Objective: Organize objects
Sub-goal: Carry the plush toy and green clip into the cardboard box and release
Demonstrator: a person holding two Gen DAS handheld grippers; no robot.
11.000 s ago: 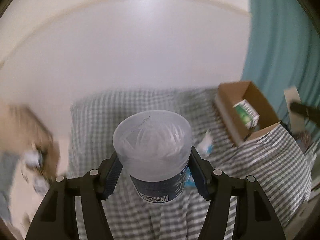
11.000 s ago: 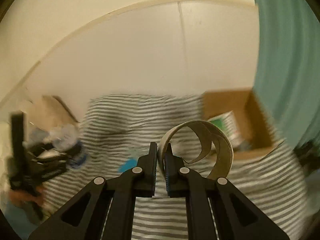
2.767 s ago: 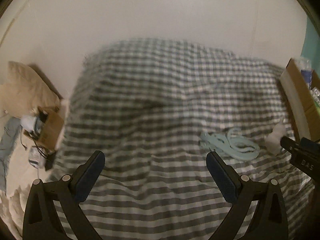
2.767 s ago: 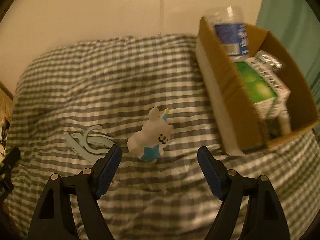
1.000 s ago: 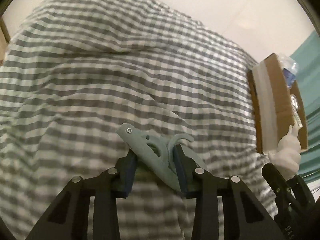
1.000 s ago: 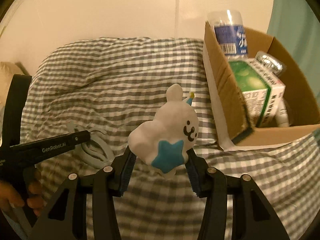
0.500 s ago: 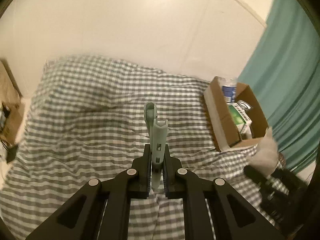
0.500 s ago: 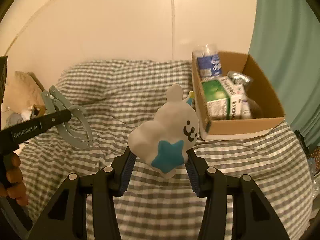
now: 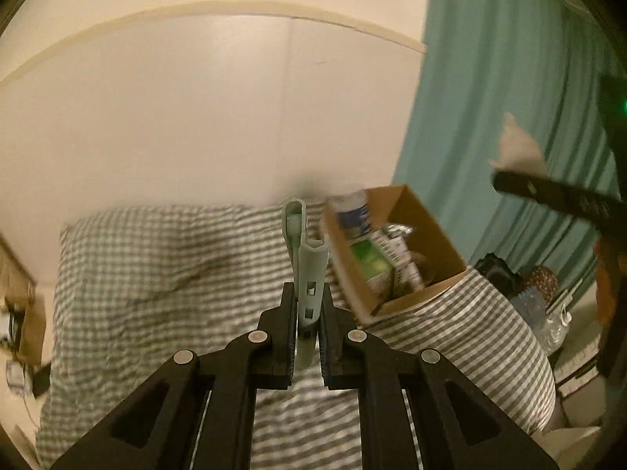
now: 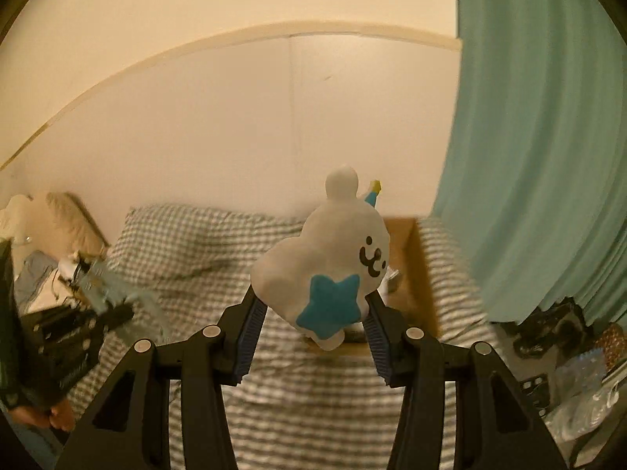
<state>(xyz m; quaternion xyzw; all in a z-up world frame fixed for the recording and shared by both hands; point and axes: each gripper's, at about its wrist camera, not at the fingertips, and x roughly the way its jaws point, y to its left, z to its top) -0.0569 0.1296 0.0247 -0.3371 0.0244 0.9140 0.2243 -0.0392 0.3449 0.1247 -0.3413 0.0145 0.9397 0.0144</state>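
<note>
Above a bed (image 9: 156, 274) covered in a grey and white checked sheet, two hand-held tongs were raised in the air. Left tongs (image 9: 307, 337) had their black fingers squeezed nearly together on a pale green plastic clip (image 9: 309, 270), which stood on edge between them and pointed forward, well clear of the sheet. Right tongs (image 10: 311, 337) were spread partway, their blue-padded fingers pressed against both sides of a white toy animal (image 10: 329, 254) with a small black face and a blue star on its body. From the left camera, that toy appeared as a blurred white shape (image 9: 517, 149) high against a teal curtain (image 9: 509, 78). A brown cardboard box (image 9: 439, 243) sat at the far right corner of the bed beside the curtain, holding a bottle with a blue label (image 9: 352, 215) and a green carton (image 9: 370, 262). From the right camera, the toy hid most of the box (image 10: 419, 274), so whether it was over the opening could not be told.
</note>
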